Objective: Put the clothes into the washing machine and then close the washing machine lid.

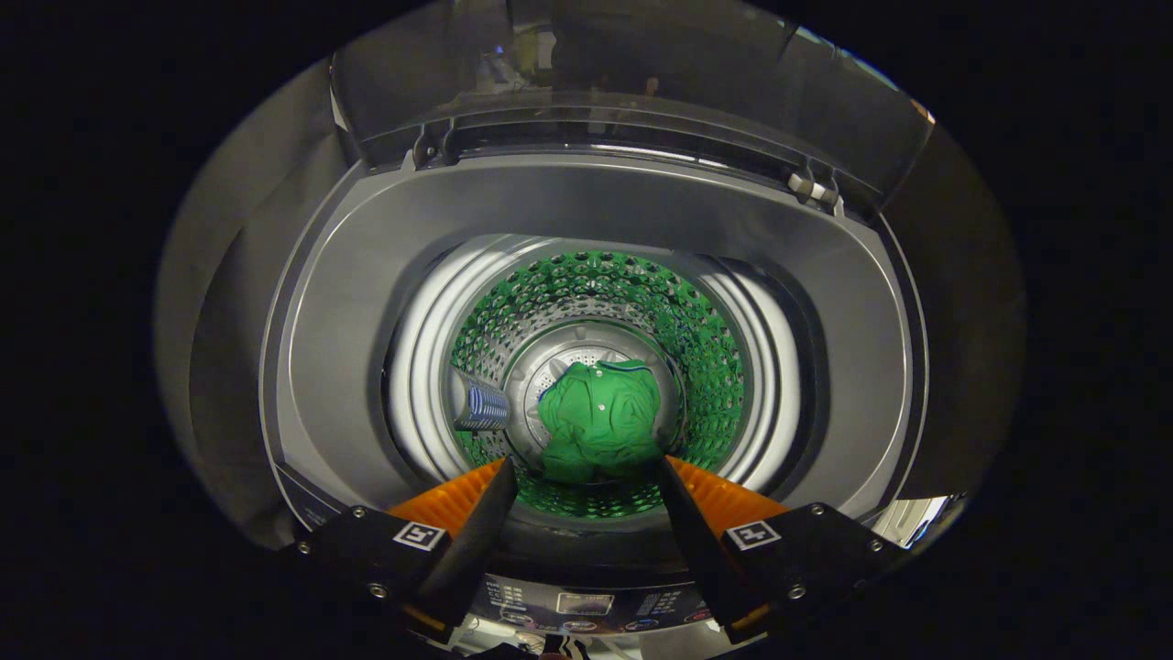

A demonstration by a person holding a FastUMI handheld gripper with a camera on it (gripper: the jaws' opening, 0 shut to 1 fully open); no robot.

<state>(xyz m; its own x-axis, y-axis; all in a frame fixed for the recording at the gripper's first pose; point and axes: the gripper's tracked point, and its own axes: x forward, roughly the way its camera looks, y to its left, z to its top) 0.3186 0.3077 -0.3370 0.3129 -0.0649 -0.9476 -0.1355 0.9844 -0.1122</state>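
Note:
I look straight down into a top-loading washing machine (367,302) with a grey rim. Its lid (623,82) stands raised at the far side of the opening. A crumpled green shirt (600,420) lies at the bottom of the perforated drum (586,293), whose wall reflects green. My gripper (584,469) hangs open above the drum's near edge, fingers spread wide with nothing between them. The shirt lies far below and just beyond the fingertips.
A small blue-and-white ribbed filter part (481,408) sits on the drum wall, left of the shirt. The control panel (586,610) lies under the gripper, at the machine's near edge. Dark booth wall surrounds the machine.

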